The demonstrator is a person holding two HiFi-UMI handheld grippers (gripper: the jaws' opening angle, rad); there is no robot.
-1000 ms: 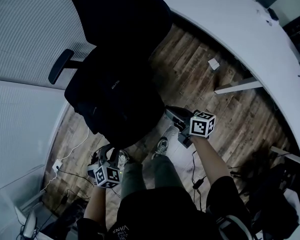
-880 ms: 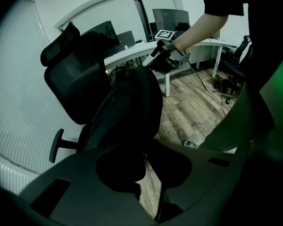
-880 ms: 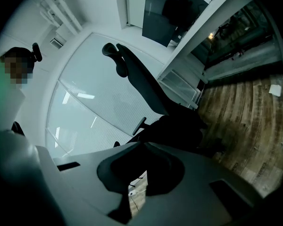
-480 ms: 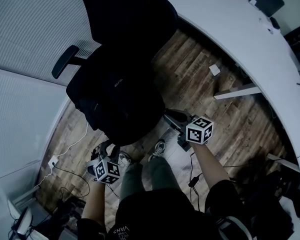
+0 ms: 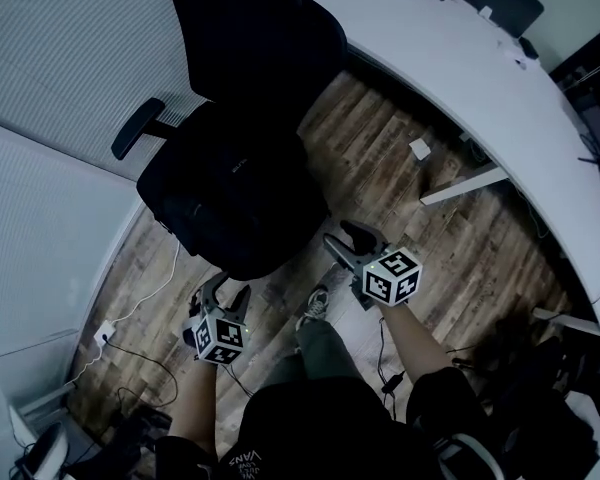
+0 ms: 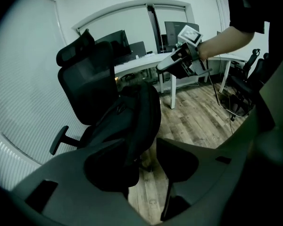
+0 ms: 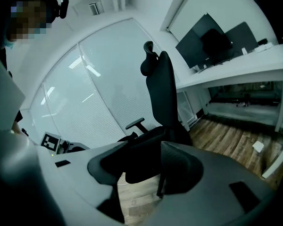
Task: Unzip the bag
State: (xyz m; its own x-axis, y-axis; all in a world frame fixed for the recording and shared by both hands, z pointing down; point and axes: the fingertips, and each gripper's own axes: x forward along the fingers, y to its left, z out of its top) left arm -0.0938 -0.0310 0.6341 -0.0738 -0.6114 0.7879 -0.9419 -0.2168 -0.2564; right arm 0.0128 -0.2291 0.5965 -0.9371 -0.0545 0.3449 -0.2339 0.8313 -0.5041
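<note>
A black bag [image 5: 242, 183] lies on the seat of a black office chair [image 5: 255, 38]; whether its zip is undone is too dark to tell. In the left gripper view the bag [image 6: 134, 119] slumps over the seat just beyond my jaws. My left gripper [image 5: 225, 296] hangs below the seat's front edge, clear of the bag. My right gripper [image 5: 348, 245] is off the seat's right corner, also clear. Both have just been opening and stand open with nothing between the jaws. The left gripper [image 6: 148, 166] and right gripper [image 7: 144, 171] show empty gaps in their own views.
A long white desk [image 5: 460, 63] curves along the right with monitors [image 7: 205, 39] on it. The floor is wood planks, with a small white box [image 5: 419, 149], cables and a wall socket [image 5: 105, 333]. The person's legs and shoes [image 5: 317, 301] stand between the grippers. A frosted glass wall [image 5: 50, 88] runs along the left.
Both grippers were shut at the bag's near edge and have come away from it toward the person. Their jaws now stand apart. The bag stays on the seat.
</note>
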